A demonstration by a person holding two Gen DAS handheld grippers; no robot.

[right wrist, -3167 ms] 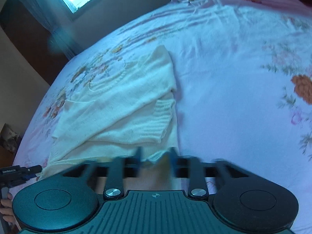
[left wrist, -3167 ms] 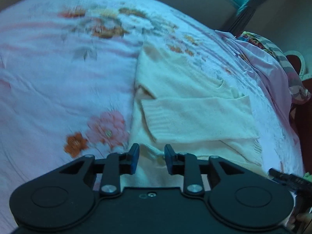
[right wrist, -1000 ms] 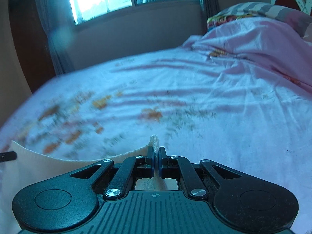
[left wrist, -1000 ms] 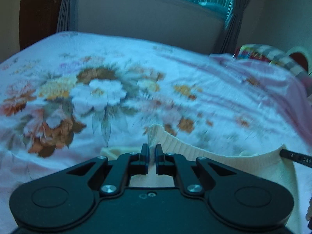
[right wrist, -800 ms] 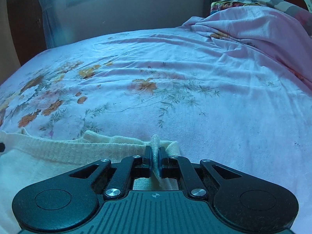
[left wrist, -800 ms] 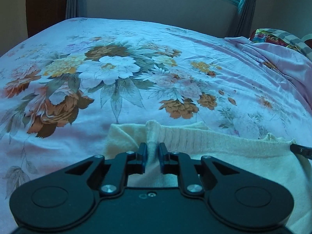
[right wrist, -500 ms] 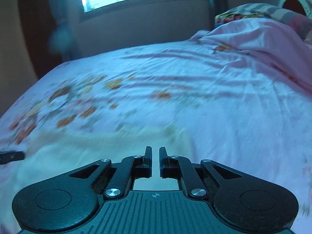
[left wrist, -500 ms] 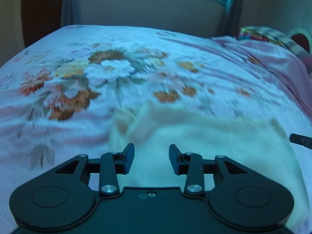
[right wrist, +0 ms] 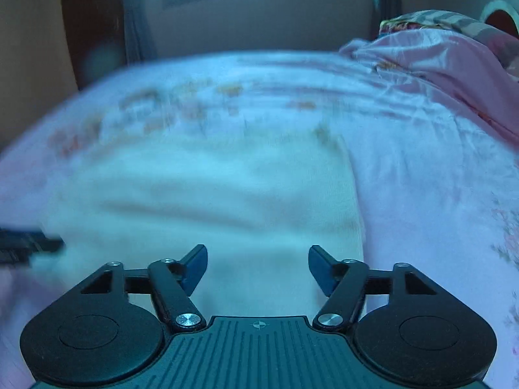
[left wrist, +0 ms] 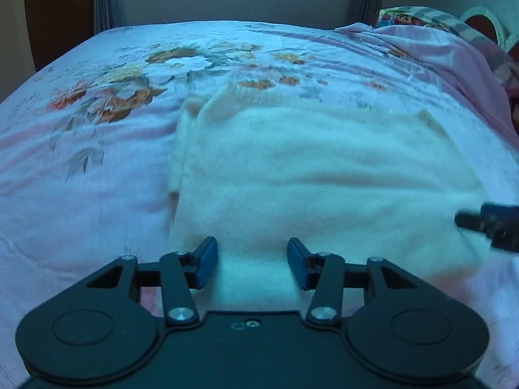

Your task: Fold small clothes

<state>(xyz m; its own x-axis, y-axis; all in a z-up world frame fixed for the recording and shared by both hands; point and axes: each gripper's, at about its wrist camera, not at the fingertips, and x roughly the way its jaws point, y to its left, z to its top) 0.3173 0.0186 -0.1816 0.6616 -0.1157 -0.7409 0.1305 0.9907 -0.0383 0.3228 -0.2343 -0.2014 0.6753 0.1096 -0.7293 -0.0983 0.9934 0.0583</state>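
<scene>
Sweater (left wrist: 324,175) lies flat beyond both grippers' parted fingers (left wrist: 204,261).

The right hand-held gripper (right wrist: 258,267) has just been opening; its jaws stand wide apart with nothing between them, above a cream sweater (right wrist: 207,201) lying flat and blurred on the floral bed (right wrist: 421,175). A pink blanket (right wrist: 438,55) is heaped at far right.
</scene>
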